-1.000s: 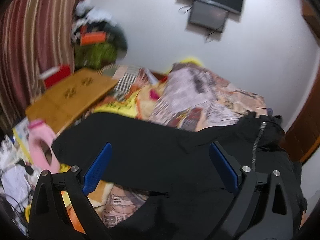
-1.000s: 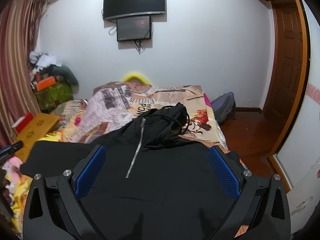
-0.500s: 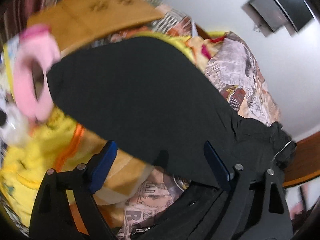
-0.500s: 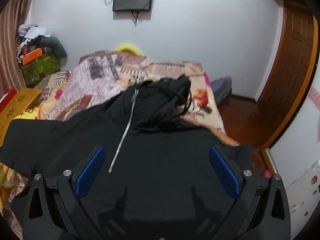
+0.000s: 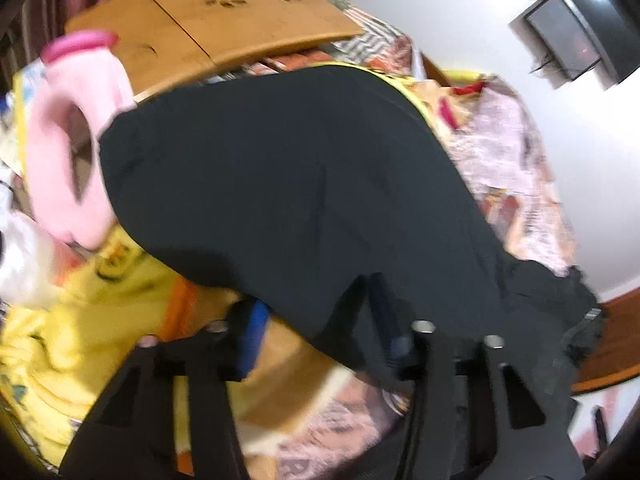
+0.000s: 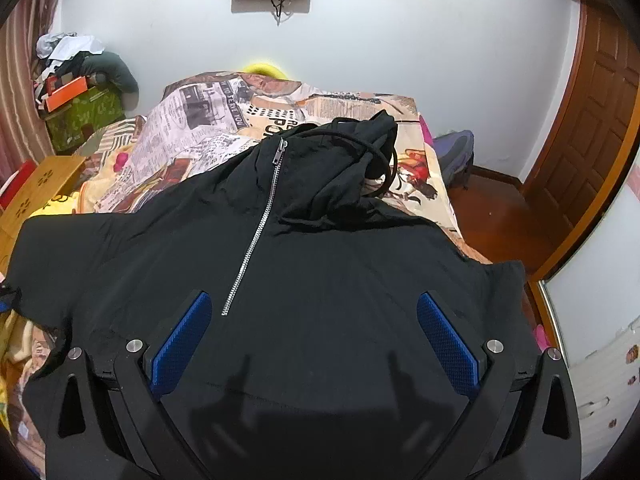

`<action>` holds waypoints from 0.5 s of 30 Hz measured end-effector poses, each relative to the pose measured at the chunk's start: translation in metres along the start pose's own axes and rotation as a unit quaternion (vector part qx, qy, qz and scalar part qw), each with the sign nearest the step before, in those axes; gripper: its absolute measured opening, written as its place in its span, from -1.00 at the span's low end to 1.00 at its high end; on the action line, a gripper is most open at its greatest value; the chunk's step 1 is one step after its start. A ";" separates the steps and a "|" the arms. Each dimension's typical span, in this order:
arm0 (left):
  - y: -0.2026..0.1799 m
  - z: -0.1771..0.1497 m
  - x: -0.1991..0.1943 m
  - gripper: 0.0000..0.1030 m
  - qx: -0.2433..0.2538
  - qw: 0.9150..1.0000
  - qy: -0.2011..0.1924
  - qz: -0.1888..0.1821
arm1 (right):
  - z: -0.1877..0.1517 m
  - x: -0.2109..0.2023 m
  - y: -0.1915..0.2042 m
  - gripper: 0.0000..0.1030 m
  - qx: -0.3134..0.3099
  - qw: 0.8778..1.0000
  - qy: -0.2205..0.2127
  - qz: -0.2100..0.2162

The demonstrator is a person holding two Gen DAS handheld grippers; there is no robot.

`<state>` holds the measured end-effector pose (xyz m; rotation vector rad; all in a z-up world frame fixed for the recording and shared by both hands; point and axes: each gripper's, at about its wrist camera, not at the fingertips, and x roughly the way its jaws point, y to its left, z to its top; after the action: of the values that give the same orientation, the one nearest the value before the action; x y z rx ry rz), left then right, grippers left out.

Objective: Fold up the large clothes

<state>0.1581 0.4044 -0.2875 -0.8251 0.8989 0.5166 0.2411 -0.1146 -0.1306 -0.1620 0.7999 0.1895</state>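
A bedroom with a pale wall, and a bed (image 6: 352, 108) covered in a newspaper-print sheet, carries the black hooded jacket (image 6: 320, 280) spread flat across it.

Left wrist view: one sleeve (image 5: 288, 168) of the jacket stretches away from the body toward a wooden lap desk (image 5: 224, 24), with a pink pillow ring (image 5: 60, 152) just beside its cuff. The left gripper (image 5: 320, 320) is closing on the lower edge of that sleeve near the armpit; cloth lies between its jaws, though blur hides whether the pads press yet. If it catches only the top layer, or pinches the yellow blanket (image 5: 80, 312) beneath, I judge the fold would drag crooked.

Right wrist view: the right gripper (image 6: 316, 336) hovers wide open over the jacket's chest, holding nothing. From the chest, a metal zip (image 6: 256, 236) runs up to the crumpled hood (image 6: 360, 152) with its looped cord. The fabric looks thin, matte and smooth, likely slippery.
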 end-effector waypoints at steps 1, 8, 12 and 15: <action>-0.002 0.001 0.002 -0.35 0.001 1.000 -0.004 0.014 | 0.000 0.000 -0.001 0.98 0.002 1.000 0.002 0.004; -0.041 -0.006 -0.023 -0.87 0.073 0.990 -0.077 0.088 | -0.005 0.001 -0.003 0.98 0.003 1.000 0.019 0.016; -0.071 -0.004 -0.055 -0.90 0.113 0.983 -0.122 0.083 | -0.008 -0.003 -0.007 0.98 -0.005 1.000 0.018 0.012; -0.104 0.000 -0.077 -0.91 0.148 0.976 -0.147 0.066 | -0.007 -0.008 -0.012 0.98 -0.003 1.000 0.012 0.014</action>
<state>0.1898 0.3382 -0.1805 -0.4068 0.7362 0.5860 0.2336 -0.1283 -0.1289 -0.1591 0.8268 0.2173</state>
